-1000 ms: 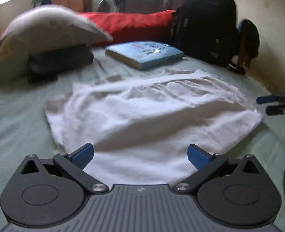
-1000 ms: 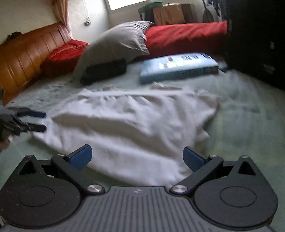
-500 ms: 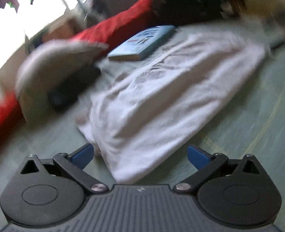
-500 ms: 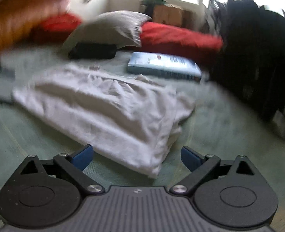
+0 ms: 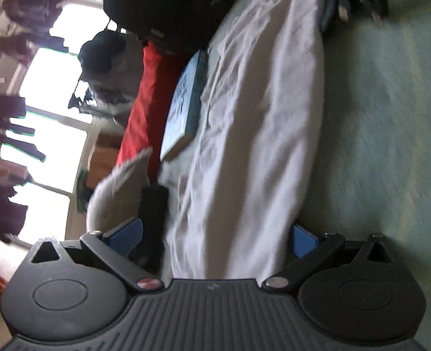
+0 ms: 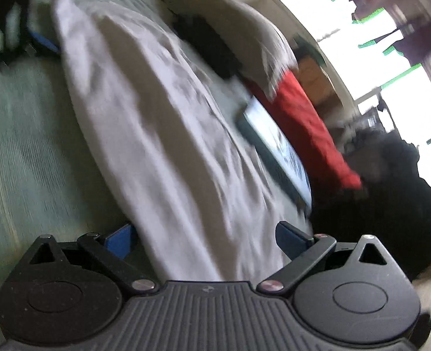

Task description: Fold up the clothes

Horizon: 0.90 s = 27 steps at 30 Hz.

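Lying flat on the green bed (image 5: 376, 122), the white garment (image 5: 253, 134) ran between my left fingers (image 5: 215, 235) at one end and my right fingers (image 6: 205, 238) at the other; both pairs gaped wide, gripping nothing

White garment (image 5: 253, 134), folded, flat on bed

Motion-blurred, backlit by blown-out windows (image 5: 48, 93)
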Each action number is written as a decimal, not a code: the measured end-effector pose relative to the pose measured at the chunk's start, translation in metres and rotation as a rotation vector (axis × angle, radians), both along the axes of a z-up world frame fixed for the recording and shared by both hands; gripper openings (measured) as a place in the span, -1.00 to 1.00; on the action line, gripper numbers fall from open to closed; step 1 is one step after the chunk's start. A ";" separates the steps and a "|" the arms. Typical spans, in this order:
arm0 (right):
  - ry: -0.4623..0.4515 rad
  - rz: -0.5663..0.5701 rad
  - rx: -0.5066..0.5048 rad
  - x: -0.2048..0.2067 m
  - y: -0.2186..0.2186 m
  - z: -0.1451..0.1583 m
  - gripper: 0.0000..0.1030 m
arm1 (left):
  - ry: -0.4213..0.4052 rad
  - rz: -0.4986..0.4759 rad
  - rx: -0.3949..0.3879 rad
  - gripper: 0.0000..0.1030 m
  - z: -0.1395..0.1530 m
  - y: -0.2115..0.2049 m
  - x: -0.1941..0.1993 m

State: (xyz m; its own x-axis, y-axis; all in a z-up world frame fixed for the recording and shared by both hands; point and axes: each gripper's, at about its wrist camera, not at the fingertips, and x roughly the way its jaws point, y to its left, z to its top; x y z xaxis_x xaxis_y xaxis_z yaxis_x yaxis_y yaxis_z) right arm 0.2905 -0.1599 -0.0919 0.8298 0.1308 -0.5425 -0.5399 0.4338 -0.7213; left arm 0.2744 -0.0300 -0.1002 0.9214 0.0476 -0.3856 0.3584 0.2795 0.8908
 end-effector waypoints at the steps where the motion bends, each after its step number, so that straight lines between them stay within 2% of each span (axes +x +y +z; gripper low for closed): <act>1: -0.012 0.024 -0.009 0.000 0.008 -0.001 0.97 | -0.008 -0.010 0.004 0.99 -0.001 -0.005 0.004; 6: -0.084 0.073 -0.083 0.001 0.011 -0.010 0.99 | -0.010 -0.011 0.013 0.99 -0.001 0.003 0.011; 10: -0.092 -0.039 -0.117 0.017 -0.033 -0.009 0.99 | -0.034 0.083 0.117 0.99 -0.008 0.039 0.014; 12: -0.096 -0.080 -0.125 0.023 -0.048 -0.009 0.99 | -0.025 0.104 0.126 0.96 -0.011 0.044 0.016; 15: -0.118 -0.059 -0.159 0.021 -0.037 -0.015 0.89 | -0.034 0.076 0.179 0.74 -0.020 0.031 0.016; 16: -0.142 -0.027 -0.185 0.016 -0.028 -0.020 0.84 | -0.049 0.054 0.204 0.60 -0.024 0.022 0.015; 18: -0.182 0.033 -0.231 0.005 -0.008 -0.028 0.58 | -0.062 0.026 0.232 0.35 -0.031 0.008 0.013; 20: -0.194 0.069 -0.243 -0.001 0.005 -0.033 0.42 | -0.058 0.010 0.245 0.07 -0.036 -0.001 0.013; 22: -0.193 0.083 -0.246 -0.003 0.005 -0.033 0.38 | -0.057 0.003 0.222 0.03 -0.036 0.003 0.012; 27: -0.173 0.045 -0.214 0.007 -0.020 -0.026 0.51 | -0.049 0.035 0.198 0.04 -0.035 0.023 0.016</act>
State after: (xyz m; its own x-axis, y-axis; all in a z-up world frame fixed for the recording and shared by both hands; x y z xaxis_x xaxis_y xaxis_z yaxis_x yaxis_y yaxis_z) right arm 0.2979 -0.1798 -0.1179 0.9083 0.0674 -0.4129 -0.4165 0.2395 -0.8770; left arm 0.2902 -0.0074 -0.1355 0.9354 0.1500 -0.3202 0.3063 0.1085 0.9457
